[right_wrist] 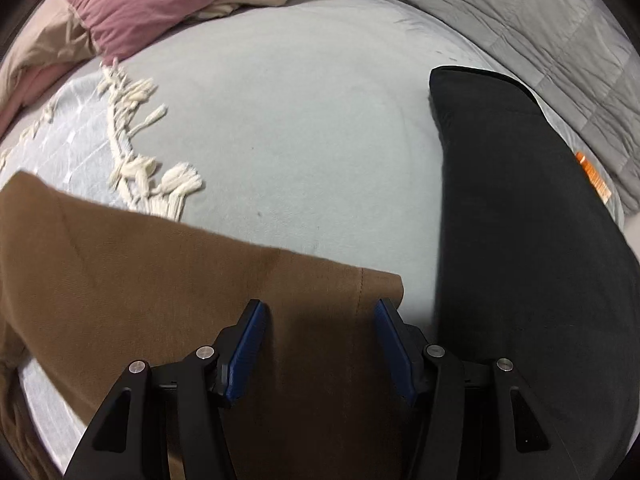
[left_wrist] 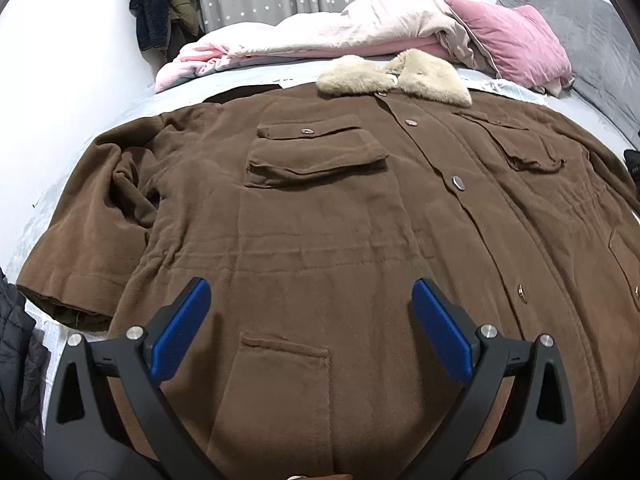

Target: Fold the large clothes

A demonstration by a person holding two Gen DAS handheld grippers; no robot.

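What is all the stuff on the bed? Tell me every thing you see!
Brown button-up coat: one, brown, spread flat across bed.
Fluffy fur collar: one, cream, at coat's top.
Pink pillow: one, pink, far right.
Crumpled duvet: one, pale pink, behind coat.
Fringed blanket: one, pale blue with cream tassels, under coat.
Black garment: one, black, right of coat.
Left gripper: open, above coat.
Right gripper: open, over coat's edge.
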